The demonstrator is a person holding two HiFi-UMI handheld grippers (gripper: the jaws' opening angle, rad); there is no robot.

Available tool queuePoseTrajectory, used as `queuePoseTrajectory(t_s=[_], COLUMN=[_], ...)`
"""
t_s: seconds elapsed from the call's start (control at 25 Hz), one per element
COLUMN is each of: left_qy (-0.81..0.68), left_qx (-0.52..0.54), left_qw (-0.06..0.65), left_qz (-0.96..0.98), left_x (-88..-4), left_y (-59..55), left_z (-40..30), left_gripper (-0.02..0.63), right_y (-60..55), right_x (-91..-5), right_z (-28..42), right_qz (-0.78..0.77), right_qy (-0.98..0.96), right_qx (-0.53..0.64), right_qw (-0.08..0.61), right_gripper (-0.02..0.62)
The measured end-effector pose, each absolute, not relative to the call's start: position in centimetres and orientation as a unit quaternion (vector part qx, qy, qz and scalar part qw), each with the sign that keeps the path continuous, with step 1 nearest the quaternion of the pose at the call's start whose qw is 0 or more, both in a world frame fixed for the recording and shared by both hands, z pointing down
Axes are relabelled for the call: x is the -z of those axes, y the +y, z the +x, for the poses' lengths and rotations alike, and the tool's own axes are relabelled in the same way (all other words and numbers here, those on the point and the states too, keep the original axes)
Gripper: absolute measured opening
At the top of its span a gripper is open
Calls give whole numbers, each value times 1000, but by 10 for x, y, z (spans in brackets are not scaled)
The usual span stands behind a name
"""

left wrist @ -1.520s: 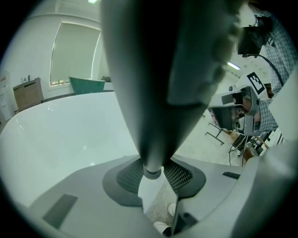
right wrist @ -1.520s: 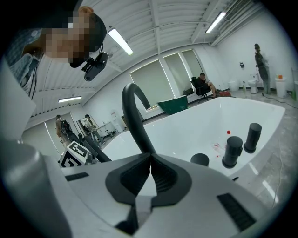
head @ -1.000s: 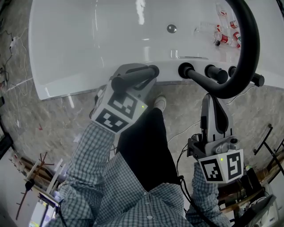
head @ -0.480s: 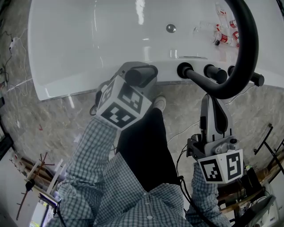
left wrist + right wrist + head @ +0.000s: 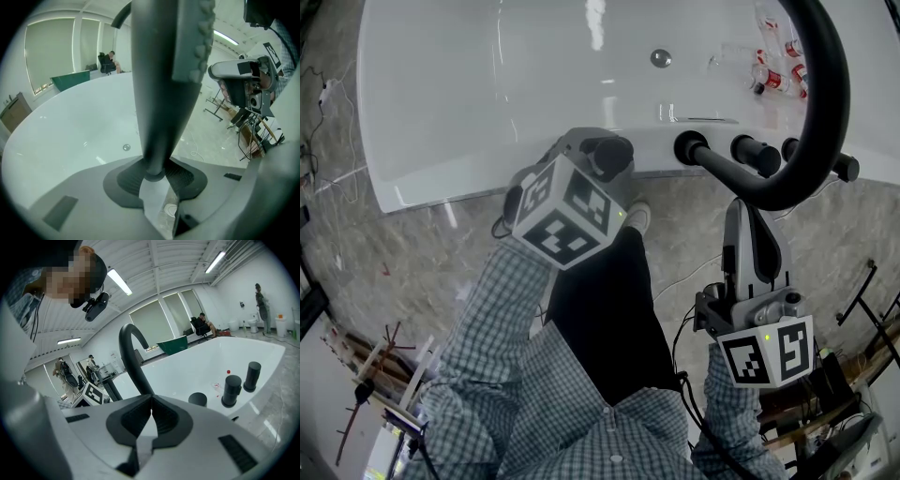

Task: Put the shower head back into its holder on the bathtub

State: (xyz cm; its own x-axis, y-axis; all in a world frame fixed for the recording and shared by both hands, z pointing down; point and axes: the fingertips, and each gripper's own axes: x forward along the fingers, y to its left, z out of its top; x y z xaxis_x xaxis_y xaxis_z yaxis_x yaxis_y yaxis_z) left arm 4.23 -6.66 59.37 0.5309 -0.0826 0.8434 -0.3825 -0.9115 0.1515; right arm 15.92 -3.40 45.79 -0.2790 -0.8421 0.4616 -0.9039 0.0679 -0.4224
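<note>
**Desk:** What does the left gripper [image 5: 154, 177] have?

**Photographer:** Its jaws clamp the narrow end of the shower head [image 5: 602, 155]. The head hangs over the near rim of the bathtub [image 5: 469, 94], just left of the arched spout [image 5: 820, 103]. It is not seated anywhere, and I cannot tell which fitting on the rim is its holder. The right gripper [image 5: 150, 414] is pressed closed on nothing, held low and well back from the rim.

**Desk:** Where might it go wrong?

**Photographer:** The grip sits at the thin tip of a long tapered handle, so the broader end could swing or twist in the ribbed pads [image 5: 126, 180]. If it comes down crooked, it likely knocks the rim or a knob [image 5: 754, 155] rather than sliding in. A slip would drop it into the tub or onto the stone floor [image 5: 422, 244].

**Desk:** Surfaces?

**Photographer:** The handle is smooth, round, matte dark grey, with a flat face studded with small nubs. The tub is glossy white, curved and slick. The spout and knobs are matte black, the knobs plain cylinders.
</note>
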Motion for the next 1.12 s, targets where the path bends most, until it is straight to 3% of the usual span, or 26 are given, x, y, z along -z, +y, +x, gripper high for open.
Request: queuePoseTrajectory(t_s=[1.12], left_qy=[-153], left_qx=[-426], left_qw=[178], left_qz=[874], left_x=[-592], left_y=[-62], left_z=[47], left_gripper=[141], right_y=[-20], right_x=[-450], right_z=[145], right_qz=[597], right_qy=[-732], right_qx=[-325], right_qw=[47], right_gripper=[18])
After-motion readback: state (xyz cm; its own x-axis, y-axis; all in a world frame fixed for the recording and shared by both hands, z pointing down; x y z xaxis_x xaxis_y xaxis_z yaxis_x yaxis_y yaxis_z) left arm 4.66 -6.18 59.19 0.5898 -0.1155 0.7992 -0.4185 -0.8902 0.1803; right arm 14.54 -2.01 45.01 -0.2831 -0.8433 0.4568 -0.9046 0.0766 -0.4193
